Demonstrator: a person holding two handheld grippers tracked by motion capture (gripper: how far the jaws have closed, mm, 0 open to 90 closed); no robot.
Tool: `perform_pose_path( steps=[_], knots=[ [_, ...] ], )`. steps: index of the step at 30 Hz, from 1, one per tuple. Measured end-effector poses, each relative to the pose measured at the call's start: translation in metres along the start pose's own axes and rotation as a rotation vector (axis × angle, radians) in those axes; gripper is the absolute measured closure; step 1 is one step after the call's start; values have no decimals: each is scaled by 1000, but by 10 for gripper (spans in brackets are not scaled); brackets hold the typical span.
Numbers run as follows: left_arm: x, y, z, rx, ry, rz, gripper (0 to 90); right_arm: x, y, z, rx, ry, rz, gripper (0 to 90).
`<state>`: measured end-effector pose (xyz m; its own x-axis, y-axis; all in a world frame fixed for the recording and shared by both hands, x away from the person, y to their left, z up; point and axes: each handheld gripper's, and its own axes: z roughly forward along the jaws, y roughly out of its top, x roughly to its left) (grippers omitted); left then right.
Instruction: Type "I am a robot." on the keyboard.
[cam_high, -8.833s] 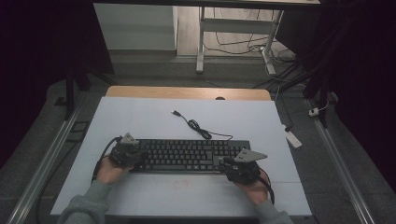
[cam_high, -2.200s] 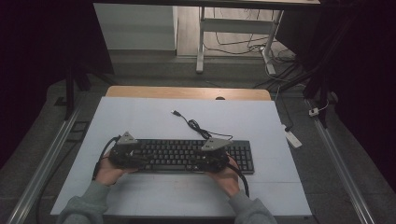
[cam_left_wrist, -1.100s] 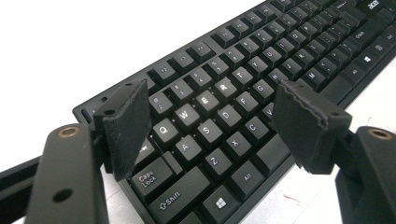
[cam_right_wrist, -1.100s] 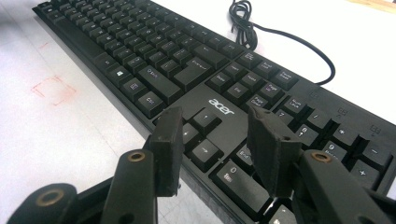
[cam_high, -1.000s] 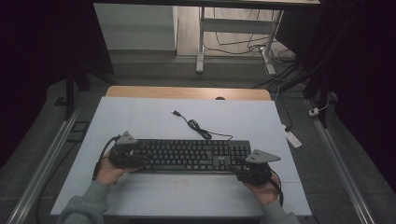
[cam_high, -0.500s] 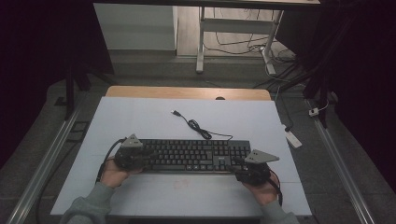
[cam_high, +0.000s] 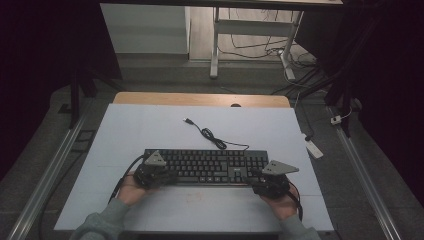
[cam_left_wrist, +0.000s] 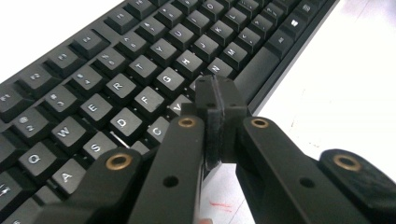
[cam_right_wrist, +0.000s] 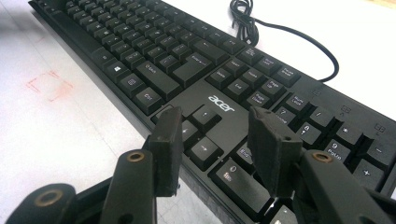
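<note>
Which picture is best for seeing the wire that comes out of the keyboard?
The high view: the whole cable shows there, curling from its plug across the table to the keyboard. The right gripper view catches part of it, a coil and a loop. The left gripper view looks at letter keys.

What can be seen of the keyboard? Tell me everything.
The keyboard is black, full-size, plastic-looking, with white key legends, a number pad and an "acer" mark above the arrow keys. It lies flat on the white table, long side toward the person. Its black cable runs from the far edge in a loose coil. The left gripper, shut, sits over the lower letter rows; the right gripper, open, straddles the near edge by the arrow keys.
</note>
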<state>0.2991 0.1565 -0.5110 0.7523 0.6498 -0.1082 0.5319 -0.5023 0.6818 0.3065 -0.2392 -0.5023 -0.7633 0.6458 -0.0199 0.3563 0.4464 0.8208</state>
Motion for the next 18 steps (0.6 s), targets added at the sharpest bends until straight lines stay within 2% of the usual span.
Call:
perform_pose_path(
  steps=[7, 18],
  knots=[
    [-4, 1, 5, 19, 4, 25, 889, 0, 0, 0, 0, 3, 1, 552],
    [-5, 0, 13, 33, -1, 24, 889, -1, -1, 1, 2, 0, 3, 549]
  ],
)
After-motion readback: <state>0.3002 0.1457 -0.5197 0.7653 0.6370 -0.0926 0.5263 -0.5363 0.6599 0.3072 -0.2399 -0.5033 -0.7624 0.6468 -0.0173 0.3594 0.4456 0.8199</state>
